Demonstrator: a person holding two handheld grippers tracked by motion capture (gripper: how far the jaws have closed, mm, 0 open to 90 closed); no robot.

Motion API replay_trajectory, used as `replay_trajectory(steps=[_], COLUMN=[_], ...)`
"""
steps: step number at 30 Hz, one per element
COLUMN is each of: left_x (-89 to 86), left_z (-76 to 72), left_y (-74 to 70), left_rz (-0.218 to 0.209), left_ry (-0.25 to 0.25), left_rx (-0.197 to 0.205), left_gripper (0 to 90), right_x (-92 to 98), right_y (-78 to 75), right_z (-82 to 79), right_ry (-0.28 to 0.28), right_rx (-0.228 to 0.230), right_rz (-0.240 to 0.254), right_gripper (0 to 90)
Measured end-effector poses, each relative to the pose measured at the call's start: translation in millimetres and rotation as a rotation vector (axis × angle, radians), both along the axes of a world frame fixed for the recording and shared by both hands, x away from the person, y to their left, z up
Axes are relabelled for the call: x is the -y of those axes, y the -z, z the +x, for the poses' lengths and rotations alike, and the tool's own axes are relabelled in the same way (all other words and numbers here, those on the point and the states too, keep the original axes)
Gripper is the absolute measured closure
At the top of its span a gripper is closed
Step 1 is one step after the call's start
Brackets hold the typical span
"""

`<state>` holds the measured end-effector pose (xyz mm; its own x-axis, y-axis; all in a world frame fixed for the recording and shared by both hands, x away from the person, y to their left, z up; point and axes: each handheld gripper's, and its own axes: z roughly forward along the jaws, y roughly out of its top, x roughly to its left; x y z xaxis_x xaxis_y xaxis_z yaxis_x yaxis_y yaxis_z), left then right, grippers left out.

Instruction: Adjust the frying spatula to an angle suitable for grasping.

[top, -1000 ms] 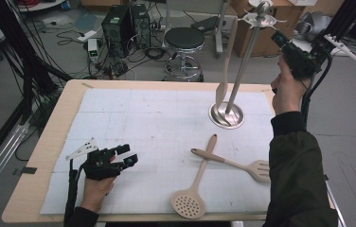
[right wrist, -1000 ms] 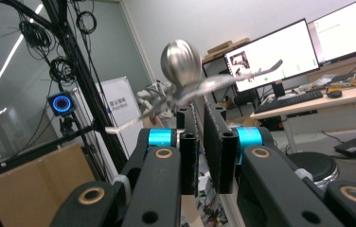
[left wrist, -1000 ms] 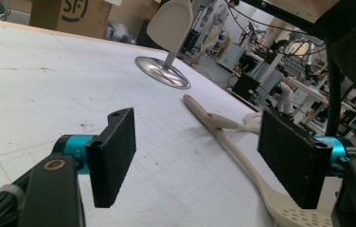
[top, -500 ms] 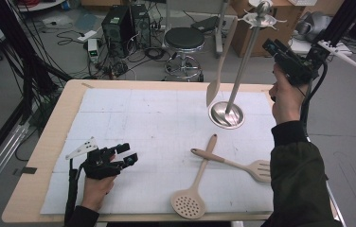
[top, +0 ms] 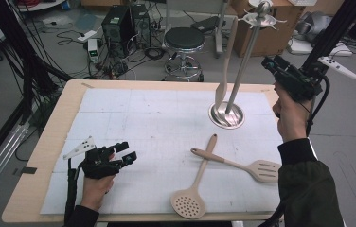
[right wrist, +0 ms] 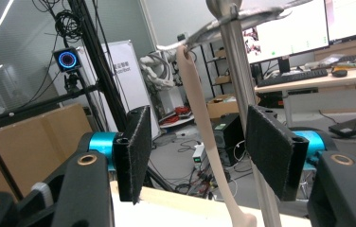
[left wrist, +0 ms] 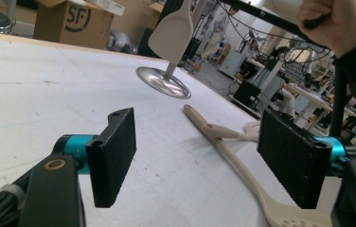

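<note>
**Cut off, covered, or too blurred to read**

In the right gripper view the hanging spatula (right wrist: 203, 127) runs off the bottom edge, so its blade is lost, and the rack pole (right wrist: 240, 85) is cropped at top and bottom. In the left gripper view the slotted spoon (left wrist: 280, 208) leaves the frame at the bottom, and the slotted turner (left wrist: 235, 133) is largely hidden behind the claw's pad. In the high view the turner's handle (top: 209, 156) passes under the spoon's handle (top: 203, 163). The left claw's cable (top: 70, 198) runs out of the high view at the bottom.
</note>
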<state>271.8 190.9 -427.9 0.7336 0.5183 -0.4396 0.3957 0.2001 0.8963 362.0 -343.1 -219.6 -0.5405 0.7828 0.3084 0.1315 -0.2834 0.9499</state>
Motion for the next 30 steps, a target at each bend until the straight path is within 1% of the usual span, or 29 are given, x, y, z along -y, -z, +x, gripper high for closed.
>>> replay_trajectory(steps=[2, 4, 6, 8, 15, 19, 21, 22, 30], left_x=[0.7, 2.0, 2.6, 2.9, 2.7, 2.6, 2.5, 2.7, 2.2], left_z=[1.1, 2.7, 3.3, 3.3, 3.2, 2.5, 2.4, 2.0, 1.8], left_y=[-0.5, -0.5, -0.4, -0.4, 0.1, 0.1, 0.2, 0.3, 0.8], left_rz=[0.001, -0.001, 0.002, 0.002, 0.004, 0.005, 0.009, 0.005, 0.01], left_ry=[0.004, 0.006, 0.01, 0.009, 0.004, 0.004, 0.002, 0.002, -0.001], left_rx=[0.001, 0.002, -0.001, 0.001, 0.0, 0.0, -0.004, -0.005, -0.001], left_gripper=[29.5, 29.5, 29.5, 29.5, 29.5, 29.5, 29.5, 29.5, 29.5], right_x=[1.6, 1.9, 2.2, 3.5, 8.6, 10.9, 11.0, 10.8, 16.3], right_y=[0.2, -0.2, 0.6, 2.1, 8.2, 10.3, 13.5, 15.3, 33.2], right_z=[-3.0, -6.5, -8.9, -11.5, -21.6, -27.3, -29.4, -30.8, -38.4], right_ry=[-0.007, -0.018, -0.03, -0.031, -0.042, -0.059, -0.081, -0.086, -0.102], right_rx=[-0.016, -0.019, -0.026, -0.033, -0.052, -0.055, -0.063, -0.074, -0.106], right_rz=[-0.013, -0.035, -0.047, -0.061, -0.079, -0.076, -0.082, -0.086, -0.108], right_gripper=[40.4, 40.3, 39.9, 38.9, 37.8, 37.7, 37.7, 37.7, 37.7])
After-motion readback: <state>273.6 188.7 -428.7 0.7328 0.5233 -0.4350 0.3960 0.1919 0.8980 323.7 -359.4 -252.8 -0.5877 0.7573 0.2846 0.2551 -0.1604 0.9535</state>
